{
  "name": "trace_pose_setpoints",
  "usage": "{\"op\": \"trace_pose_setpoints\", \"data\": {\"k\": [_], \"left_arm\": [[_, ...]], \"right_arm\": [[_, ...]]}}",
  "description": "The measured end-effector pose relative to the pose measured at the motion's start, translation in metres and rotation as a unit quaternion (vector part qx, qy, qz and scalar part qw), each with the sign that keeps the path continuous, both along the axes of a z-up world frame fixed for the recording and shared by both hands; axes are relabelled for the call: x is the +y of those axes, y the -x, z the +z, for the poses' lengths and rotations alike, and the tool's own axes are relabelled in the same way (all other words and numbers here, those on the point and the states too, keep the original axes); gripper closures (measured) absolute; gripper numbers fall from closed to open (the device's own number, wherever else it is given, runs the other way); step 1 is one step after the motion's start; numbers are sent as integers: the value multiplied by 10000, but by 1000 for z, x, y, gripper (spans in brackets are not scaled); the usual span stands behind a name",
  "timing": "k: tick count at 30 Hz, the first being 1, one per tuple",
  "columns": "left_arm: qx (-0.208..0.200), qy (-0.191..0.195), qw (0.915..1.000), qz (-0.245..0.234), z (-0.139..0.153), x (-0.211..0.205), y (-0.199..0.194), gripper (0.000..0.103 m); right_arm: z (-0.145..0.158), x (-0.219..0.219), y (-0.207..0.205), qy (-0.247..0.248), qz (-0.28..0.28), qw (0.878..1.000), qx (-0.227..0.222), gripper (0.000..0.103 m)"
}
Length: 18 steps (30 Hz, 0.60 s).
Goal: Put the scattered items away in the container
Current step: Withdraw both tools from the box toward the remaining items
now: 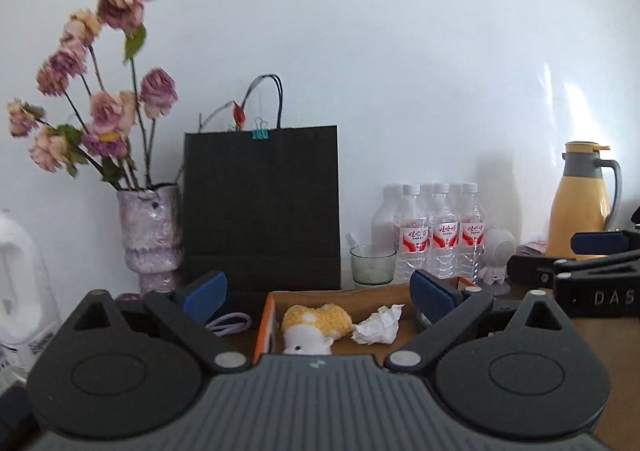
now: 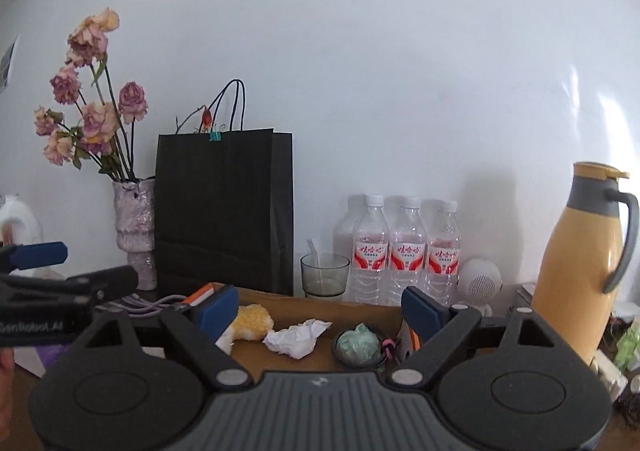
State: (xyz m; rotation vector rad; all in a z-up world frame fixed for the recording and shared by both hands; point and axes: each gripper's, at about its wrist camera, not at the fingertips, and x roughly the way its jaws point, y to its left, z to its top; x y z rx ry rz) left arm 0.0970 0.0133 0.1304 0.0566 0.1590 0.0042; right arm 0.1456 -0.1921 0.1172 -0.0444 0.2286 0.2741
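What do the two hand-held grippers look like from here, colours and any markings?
Both match: the left hand-held gripper and the right hand-held gripper have black angular finger arms tipped with blue pads, silver pivot pins, round black hubs and a ribbed grey body. White lettering runs along each gripper's side, only partly readable. No cables or sleeves show.

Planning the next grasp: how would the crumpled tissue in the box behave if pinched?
The tissue looks like loosely wadded paper, so it is probably very light and would squash between the pads. Its creased, matte surface suggests little slipping. Lying irregular in the box, it seems unlikely to roll.
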Motion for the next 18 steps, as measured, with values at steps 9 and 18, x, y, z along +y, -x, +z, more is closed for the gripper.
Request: {"op": "trace_pose_setpoints", "data": {"k": [9, 18], "left_arm": [[472, 534, 9972, 239, -62, 8, 154, 0], [968, 519, 9938, -167, -79, 3, 150, 1]], "right_arm": [[-53, -39, 145, -362, -25, 9984, 427, 10], [-97, -67, 183, -498, -311, 9906, 1234, 12]]}}
